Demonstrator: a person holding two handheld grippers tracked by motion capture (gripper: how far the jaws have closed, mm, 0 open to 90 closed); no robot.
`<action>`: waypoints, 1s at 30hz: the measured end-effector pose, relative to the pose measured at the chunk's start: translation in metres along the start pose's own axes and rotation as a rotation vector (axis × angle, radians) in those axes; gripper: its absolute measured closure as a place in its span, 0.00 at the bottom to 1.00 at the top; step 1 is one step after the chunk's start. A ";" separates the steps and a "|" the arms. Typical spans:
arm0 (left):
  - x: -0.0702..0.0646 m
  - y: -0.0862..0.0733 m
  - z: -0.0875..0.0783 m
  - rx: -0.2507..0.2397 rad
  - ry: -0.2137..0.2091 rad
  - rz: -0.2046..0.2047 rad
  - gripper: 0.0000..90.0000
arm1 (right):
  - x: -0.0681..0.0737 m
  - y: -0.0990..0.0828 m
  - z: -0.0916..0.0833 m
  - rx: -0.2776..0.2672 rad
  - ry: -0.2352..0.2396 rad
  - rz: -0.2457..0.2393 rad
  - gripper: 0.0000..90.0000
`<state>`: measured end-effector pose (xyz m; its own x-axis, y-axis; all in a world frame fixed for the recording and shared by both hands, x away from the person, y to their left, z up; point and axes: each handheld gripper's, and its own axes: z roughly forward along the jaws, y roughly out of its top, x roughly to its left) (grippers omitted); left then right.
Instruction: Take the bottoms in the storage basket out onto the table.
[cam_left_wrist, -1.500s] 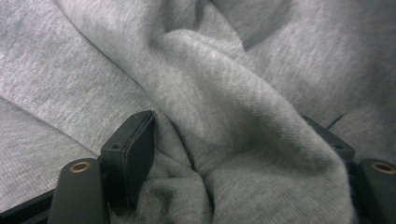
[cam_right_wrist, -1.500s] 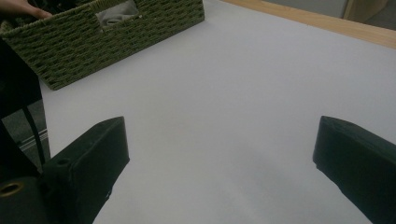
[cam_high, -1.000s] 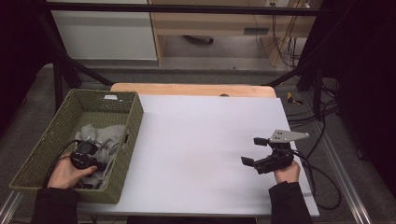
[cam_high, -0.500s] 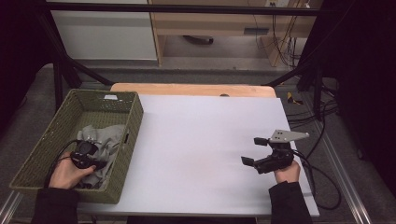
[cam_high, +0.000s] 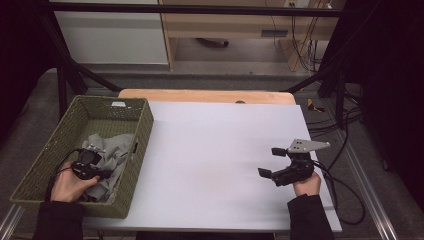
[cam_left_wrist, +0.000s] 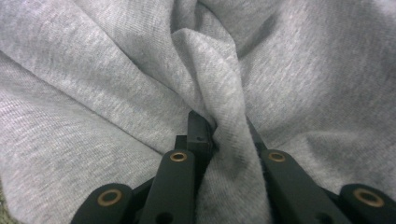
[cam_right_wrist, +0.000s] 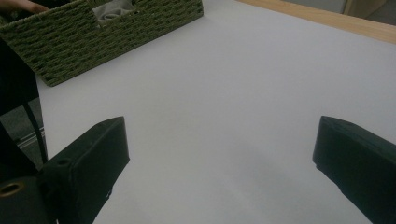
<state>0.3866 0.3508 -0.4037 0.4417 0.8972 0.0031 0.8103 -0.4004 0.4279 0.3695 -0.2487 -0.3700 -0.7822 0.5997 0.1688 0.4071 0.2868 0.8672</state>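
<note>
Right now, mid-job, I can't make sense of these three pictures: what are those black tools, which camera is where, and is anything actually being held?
A person works at a white table with a hand-held two-jaw gripper in each hand. The high view looks down from above the person's side. There the left gripper is down in the green woven basket, among the grey cloth. The left gripper view rides on that tool: its jaws have just been closing and now pinch a fold of the cloth between them. The right gripper hovers over the bare table, and the right gripper view shows its jaws wide apart with nothing between them, the basket farther off.
</note>
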 end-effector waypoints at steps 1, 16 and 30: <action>0.000 0.000 -0.001 -0.004 0.000 0.000 0.90 | 0.000 0.000 0.000 0.000 0.000 0.000 0.04; 0.003 0.002 -0.020 -0.129 -0.002 0.007 0.92 | 0.000 0.000 0.000 -0.006 0.001 0.000 0.05; 0.006 0.005 -0.038 -0.188 -0.008 0.023 0.92 | 0.000 0.000 -0.001 -0.012 0.004 0.001 0.04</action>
<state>0.3784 0.3611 -0.3671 0.4627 0.8865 0.0079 0.7141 -0.3780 0.5892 0.3695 -0.2496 -0.3694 -0.7837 0.5970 0.1714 0.4023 0.2777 0.8724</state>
